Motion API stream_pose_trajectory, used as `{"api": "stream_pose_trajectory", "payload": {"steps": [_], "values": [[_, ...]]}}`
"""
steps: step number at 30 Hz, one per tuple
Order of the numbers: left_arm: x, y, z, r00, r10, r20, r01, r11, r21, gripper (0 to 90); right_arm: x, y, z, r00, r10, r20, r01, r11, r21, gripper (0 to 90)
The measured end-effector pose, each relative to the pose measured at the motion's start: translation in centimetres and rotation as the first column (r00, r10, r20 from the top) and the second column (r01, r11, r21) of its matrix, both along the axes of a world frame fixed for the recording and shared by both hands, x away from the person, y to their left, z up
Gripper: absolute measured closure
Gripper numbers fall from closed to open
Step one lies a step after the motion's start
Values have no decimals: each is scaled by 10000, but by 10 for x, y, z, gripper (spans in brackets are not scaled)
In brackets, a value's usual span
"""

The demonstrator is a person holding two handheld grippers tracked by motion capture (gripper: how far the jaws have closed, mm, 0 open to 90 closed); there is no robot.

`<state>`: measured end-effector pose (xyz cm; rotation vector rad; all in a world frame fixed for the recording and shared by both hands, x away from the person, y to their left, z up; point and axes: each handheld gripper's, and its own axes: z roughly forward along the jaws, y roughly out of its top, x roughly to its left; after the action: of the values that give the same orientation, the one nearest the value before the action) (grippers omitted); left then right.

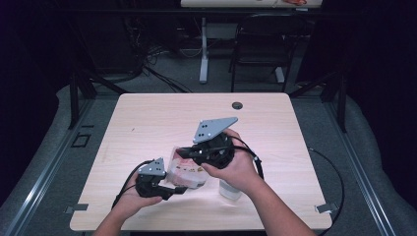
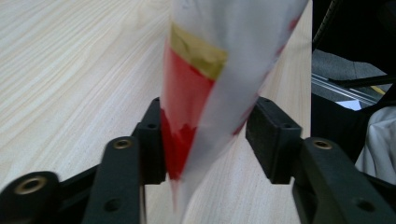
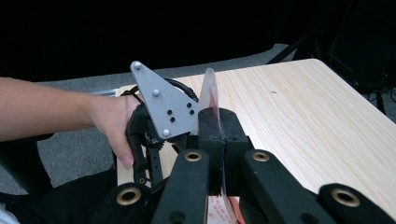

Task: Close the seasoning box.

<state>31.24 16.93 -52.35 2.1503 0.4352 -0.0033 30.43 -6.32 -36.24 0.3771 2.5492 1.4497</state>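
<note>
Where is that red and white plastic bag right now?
In the high view the bag hangs above the table's near middle, pinched by the right gripper, its lower end between the left gripper's jaws.

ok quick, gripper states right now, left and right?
Left gripper: open, jaws around the plastic bag, right pad clear of it.
Right gripper: closed, pinching the bag's edge.

— What's on my table (image 1: 147,118) apart from the job?

— A pale wood top with a round cable hole (image 1: 237,105) near the far edge, and a clear plastic container (image 1: 229,189) standing near the front edge on my side.

— And past the table?

— I see a black chair (image 1: 260,46) on the grey floor beside the white leg of another desk (image 1: 203,49), and loose cables (image 1: 157,69) lying to the left of it.
</note>
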Motion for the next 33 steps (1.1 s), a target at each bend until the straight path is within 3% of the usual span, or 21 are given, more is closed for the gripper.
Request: {"api": "stream_pose_trajectory", "payload": {"steps": [10,17,33], "values": [[0,3,3,9997,-218,-93,219,9997,143,598,0,-3,-1,10000,16,-70,-15,9999,99,900],[0,6,7,9987,-333,-380,344,9990,285,617,1,-7,-1,9999,28,-168,-24,9998,188,900],[1,5,20,9985,-223,-496,287,9907,1327,639,4,-23,-8,9992,-51,-407,66,9993,371,897]]}}
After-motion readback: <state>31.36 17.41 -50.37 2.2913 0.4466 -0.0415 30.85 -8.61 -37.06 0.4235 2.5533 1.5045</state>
